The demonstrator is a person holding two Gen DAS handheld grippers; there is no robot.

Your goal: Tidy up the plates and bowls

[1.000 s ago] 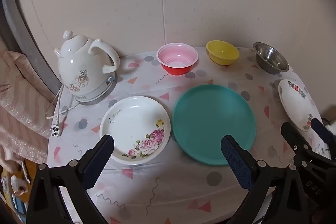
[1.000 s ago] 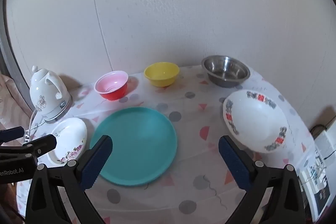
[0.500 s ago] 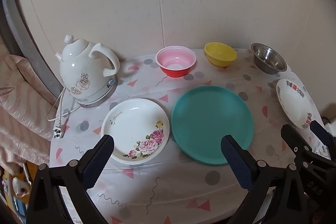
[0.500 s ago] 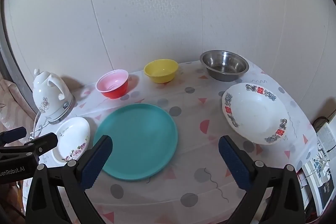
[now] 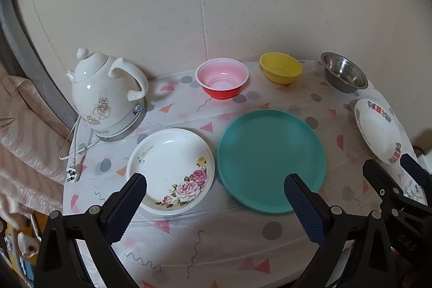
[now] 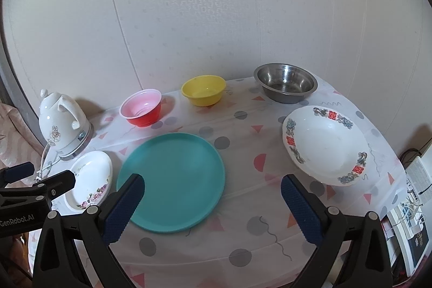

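Note:
A teal plate (image 5: 270, 158) (image 6: 172, 180) lies mid-table. Left of it sits a white rose-patterned plate (image 5: 170, 169) (image 6: 89, 180); at the right edge rests a white plate with red and blue marks (image 5: 378, 131) (image 6: 326, 145). Along the wall stand a pink-and-red bowl (image 5: 222, 78) (image 6: 141, 109), a yellow bowl (image 5: 280, 68) (image 6: 203, 89) and a steel bowl (image 5: 344, 72) (image 6: 286, 85). My left gripper (image 5: 216, 204) hovers open above the near edge, between the rose and teal plates. My right gripper (image 6: 212, 203) hangs open over the front, holding nothing.
A white ceramic kettle (image 5: 106, 93) (image 6: 63, 123) on its base stands at the back left, its cord and plug (image 5: 73, 172) trailing off the table's left edge. A pink striped cloth (image 5: 24, 131) lies left of the table. The patterned tablecloth (image 6: 243, 247) covers the surface.
Both grippers have drawn back and risen slightly, so the table and dishes sit a bit lower and smaller in view. Nothing on the table has moved.

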